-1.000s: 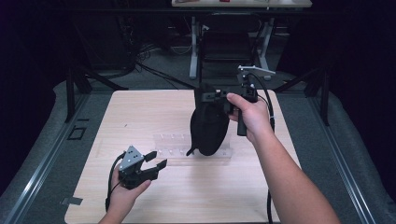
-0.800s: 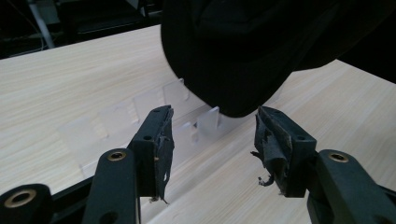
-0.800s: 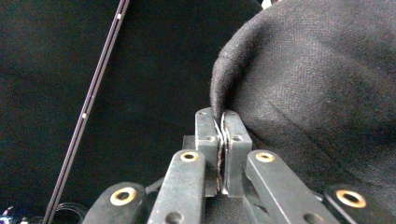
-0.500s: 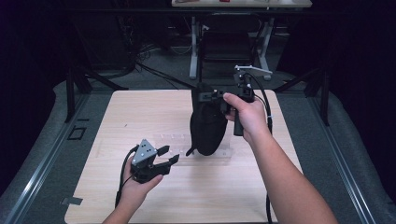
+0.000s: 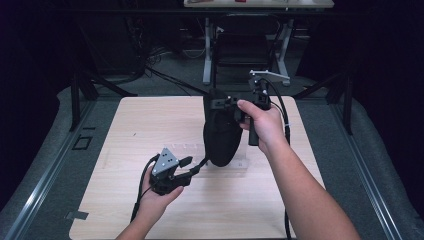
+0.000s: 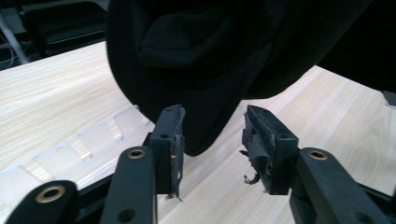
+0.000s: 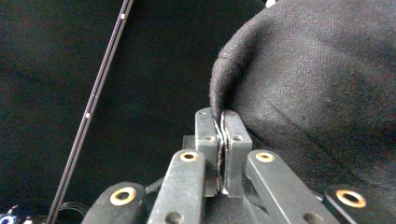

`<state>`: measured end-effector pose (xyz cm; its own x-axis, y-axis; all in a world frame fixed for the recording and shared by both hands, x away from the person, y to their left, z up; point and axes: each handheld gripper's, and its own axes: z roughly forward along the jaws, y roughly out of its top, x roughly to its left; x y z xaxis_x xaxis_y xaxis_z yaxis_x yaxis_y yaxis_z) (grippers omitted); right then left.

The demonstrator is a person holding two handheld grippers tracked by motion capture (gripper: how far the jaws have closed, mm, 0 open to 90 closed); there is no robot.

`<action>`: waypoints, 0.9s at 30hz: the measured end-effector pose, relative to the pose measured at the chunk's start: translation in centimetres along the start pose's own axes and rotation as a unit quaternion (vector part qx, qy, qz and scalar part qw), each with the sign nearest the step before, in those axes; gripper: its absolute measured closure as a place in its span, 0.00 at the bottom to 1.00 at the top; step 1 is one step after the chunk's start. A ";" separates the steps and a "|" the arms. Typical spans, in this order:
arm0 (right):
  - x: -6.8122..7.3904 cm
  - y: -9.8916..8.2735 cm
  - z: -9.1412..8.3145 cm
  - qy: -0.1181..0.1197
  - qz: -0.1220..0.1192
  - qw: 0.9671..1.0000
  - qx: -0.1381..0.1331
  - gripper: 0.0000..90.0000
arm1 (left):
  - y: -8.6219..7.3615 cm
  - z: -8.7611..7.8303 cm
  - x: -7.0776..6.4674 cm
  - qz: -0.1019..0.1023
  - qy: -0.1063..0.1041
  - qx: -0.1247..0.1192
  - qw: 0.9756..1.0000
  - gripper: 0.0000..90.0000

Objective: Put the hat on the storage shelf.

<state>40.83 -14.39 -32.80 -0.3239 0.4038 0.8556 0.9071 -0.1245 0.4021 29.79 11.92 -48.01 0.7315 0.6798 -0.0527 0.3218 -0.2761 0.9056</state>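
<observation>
A black cloth item (image 5: 221, 140) hangs over the middle of the wooden table (image 5: 150, 120), its lower end just above the top. My right gripper (image 5: 220, 103) holds it up by the top edge; in the right gripper view the jaws (image 7: 222, 121) are shut on a fold of the cloth's (image 7: 317, 93) rim. My left gripper (image 5: 192, 167) sits low at the front left of the cloth, jaws open. In the left gripper view it (image 6: 212, 140) points at the hanging tip of the cloth (image 6: 210, 56), which lies just beyond the open jaws, apart from them.
A clear plastic tray with small compartments (image 5: 187, 150) lies flat on the table under and left of the cloth, also seen as the clear plastic tray (image 6: 70, 149) in the left gripper view. Dark floor, cables and table legs (image 5: 207, 55) lie beyond the far edge.
My left gripper has moved right and forward, from the table's front left up to the cloth's lower end. The right gripper keeps holding the cloth up, almost unmoved.
</observation>
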 end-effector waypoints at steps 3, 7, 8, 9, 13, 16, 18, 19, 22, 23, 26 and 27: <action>0.0 0.0 0.1 0.002 0.001 1.000 0.000 0.97 | 0.2 0.4 -0.2 0.003 -0.003 0.002 1.000 0.67; 0.1 -0.1 0.3 0.002 0.001 1.000 -0.001 0.97 | 0.2 1.0 -0.3 -0.002 -0.005 0.006 1.000 0.68; 0.1 -0.1 0.3 0.003 0.001 1.000 -0.001 0.97 | 0.2 1.1 -0.3 0.000 -0.003 0.008 1.000 0.69; 0.1 -0.1 0.3 0.003 0.002 1.000 -0.001 0.97 | 0.2 1.2 -0.3 0.002 -0.001 0.008 1.000 0.69; 0.0 -0.2 0.3 0.007 0.004 1.000 -0.003 0.97 | 0.0 1.8 -0.5 0.010 0.000 0.017 1.000 0.75; -0.2 -0.1 0.1 0.007 0.006 1.000 -0.006 0.97 | 0.0 2.1 -0.8 0.031 0.014 0.025 0.999 0.80; -0.2 -0.1 0.1 0.007 0.007 1.000 -0.007 0.97 | -0.1 2.3 -1.0 0.044 0.025 0.030 0.998 0.83; -0.2 -0.1 0.0 0.007 0.007 1.000 -0.007 0.97 | -0.1 2.3 -1.0 0.046 0.027 0.031 0.998 0.85; -0.2 -0.1 -0.1 0.007 0.008 1.000 -0.007 0.97 | -0.2 2.4 -0.9 0.047 0.028 0.029 0.998 0.88; -0.2 -0.1 -0.1 0.008 0.008 1.000 -0.008 0.97 | -0.2 2.4 -0.9 0.050 0.028 0.029 0.998 0.88; -0.3 -0.2 0.0 0.011 0.009 1.000 -0.008 0.97 | -0.3 2.4 -0.9 0.056 0.028 0.031 0.998 0.89; -0.3 -0.2 0.0 0.011 0.009 1.000 -0.008 0.97 | -0.3 2.4 -0.9 0.056 0.028 0.031 0.998 0.90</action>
<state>40.79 -14.45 -33.12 -0.3130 0.3821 0.8695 0.9084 -0.1467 0.3915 30.47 9.78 -49.23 0.7308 0.6786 0.0733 0.2769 -0.3930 0.8769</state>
